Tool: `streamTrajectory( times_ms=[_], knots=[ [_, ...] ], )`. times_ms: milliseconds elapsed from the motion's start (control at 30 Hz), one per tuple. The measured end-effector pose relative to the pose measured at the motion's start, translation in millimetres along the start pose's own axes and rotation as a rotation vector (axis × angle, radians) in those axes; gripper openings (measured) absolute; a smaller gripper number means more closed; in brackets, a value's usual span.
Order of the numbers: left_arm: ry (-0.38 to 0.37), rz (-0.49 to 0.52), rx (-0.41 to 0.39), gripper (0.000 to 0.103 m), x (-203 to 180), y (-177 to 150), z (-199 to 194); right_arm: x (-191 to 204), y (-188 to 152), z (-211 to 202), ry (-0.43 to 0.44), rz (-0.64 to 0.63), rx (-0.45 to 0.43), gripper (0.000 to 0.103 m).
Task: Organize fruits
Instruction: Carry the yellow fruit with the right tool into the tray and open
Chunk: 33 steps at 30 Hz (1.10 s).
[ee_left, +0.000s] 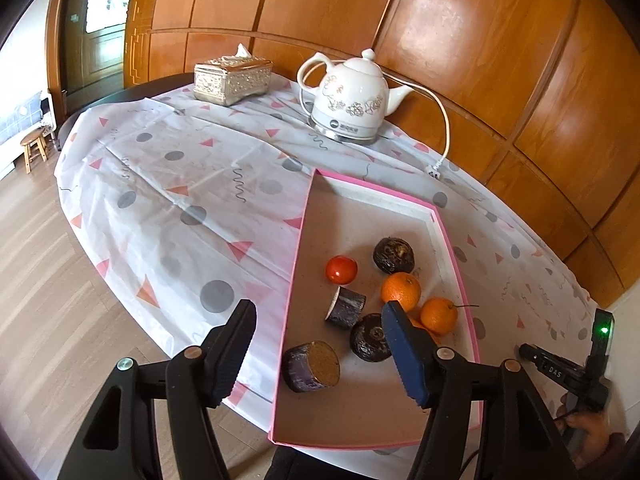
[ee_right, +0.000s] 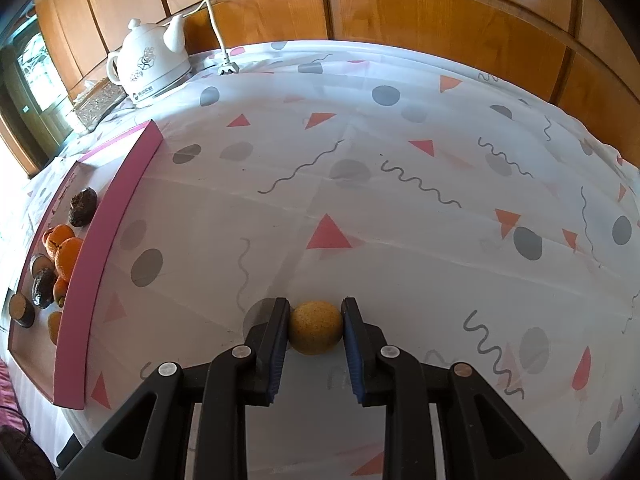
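- Clamped between the right gripper's (ee_right: pixel 316 326) pads, a round tan fruit (ee_right: pixel 316 332) sits over open tablecloth (ee_right: pixel 360 140), well right of the pink box (ee_right: pixel 108 232).
- Left gripper (ee_left: pixel 320 344) hangs released, gripping nothing, over the box's near-left edge.
- Oranges (ee_left: pixel 401 291), a tomato (ee_left: pixel 341 269) and dark fruits (ee_left: pixel 393 255) crowd the box's right wall.
- Beyond the box's far edge stands a kettle (ee_left: pixel 348 100).
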State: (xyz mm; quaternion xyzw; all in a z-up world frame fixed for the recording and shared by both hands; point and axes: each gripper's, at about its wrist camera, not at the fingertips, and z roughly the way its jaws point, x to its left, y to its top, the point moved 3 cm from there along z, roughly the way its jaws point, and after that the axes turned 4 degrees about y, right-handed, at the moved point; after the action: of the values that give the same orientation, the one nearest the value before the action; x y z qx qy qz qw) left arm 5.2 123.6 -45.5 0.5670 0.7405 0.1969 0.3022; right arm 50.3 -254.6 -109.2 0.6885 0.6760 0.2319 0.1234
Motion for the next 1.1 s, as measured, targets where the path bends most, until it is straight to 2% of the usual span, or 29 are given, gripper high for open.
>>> streamTrajectory(
  times_ms=[267,467,667,867,967,1100],
  knots=[
    [0.022,-0.037,-0.006,0.069,8,1,0,5,1,-2,0.005,-0.005,-0.002,0.026],
    [0.031,-0.048,-0.003,0.074,10,1,0,29,4,-16,0.081,-0.055,-0.023,0.026],
    [0.048,-0.070,-0.014,0.079,16,2,-2,80,8,-38,0.188,-0.174,-0.056,0.026],
    [0.067,-0.088,-0.022,0.086,24,5,-2,142,4,-46,0.291,-0.312,-0.052,0.026],
    [0.071,-0.095,-0.023,0.088,26,5,-2,171,-1,-41,0.322,-0.379,-0.028,0.026],
    [0.079,-0.097,-0.022,0.094,29,6,0,205,-6,-24,0.320,-0.469,0.006,0.026]
  ],
)
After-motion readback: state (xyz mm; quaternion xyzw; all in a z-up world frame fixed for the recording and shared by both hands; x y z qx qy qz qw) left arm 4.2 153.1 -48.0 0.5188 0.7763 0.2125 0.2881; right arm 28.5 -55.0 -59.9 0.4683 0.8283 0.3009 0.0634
